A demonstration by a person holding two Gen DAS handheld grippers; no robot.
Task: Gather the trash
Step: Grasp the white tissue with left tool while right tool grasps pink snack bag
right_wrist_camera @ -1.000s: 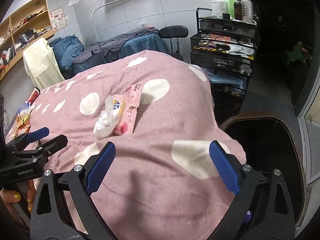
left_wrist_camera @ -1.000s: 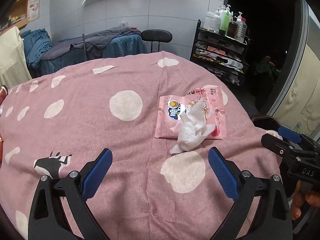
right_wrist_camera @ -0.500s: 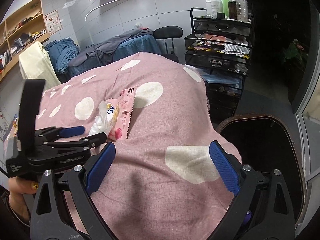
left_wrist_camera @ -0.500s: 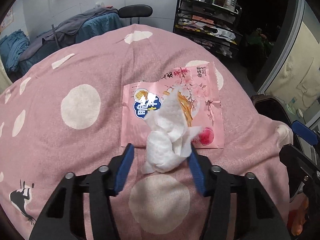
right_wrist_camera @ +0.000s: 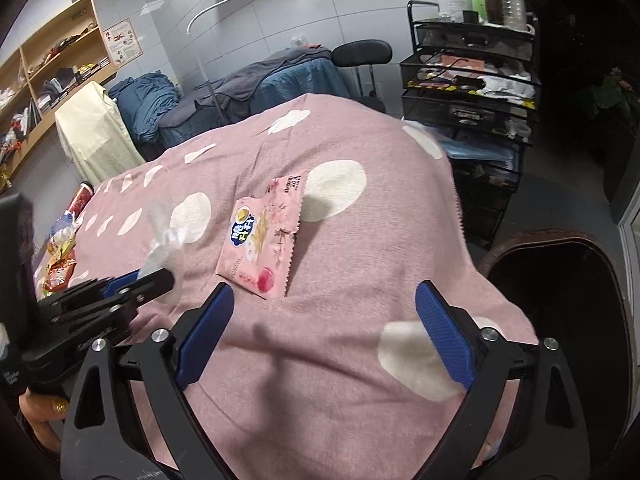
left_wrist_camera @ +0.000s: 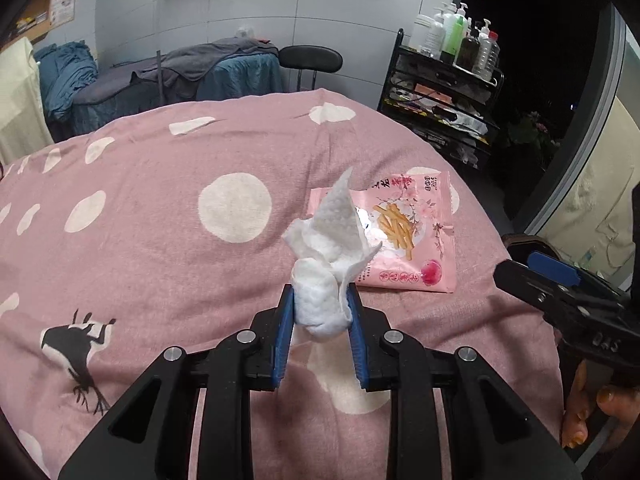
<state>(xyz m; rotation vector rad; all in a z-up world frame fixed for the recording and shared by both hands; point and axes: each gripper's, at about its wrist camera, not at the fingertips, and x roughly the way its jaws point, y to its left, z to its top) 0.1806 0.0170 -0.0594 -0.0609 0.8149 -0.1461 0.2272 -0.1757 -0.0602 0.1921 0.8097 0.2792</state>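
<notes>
Left gripper (left_wrist_camera: 320,300) — my jaws clamp the crumpled tissue (left_wrist_camera: 326,256). Right gripper (right_wrist_camera: 324,308) — jaws wide, closing (nothing between them); snack packet (right_wrist_camera: 266,236) lies on the pink bedspread (right_wrist_camera: 360,220).

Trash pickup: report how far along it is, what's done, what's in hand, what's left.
Nothing shows as binned yet. In hand: the left gripper is shut on the crumpled white tissue. Left: the pink snack packet still lies on the pink dotted blanket; more wrappers sit at its far left edge. The right gripper is empty, its jaws closing slightly.
</notes>
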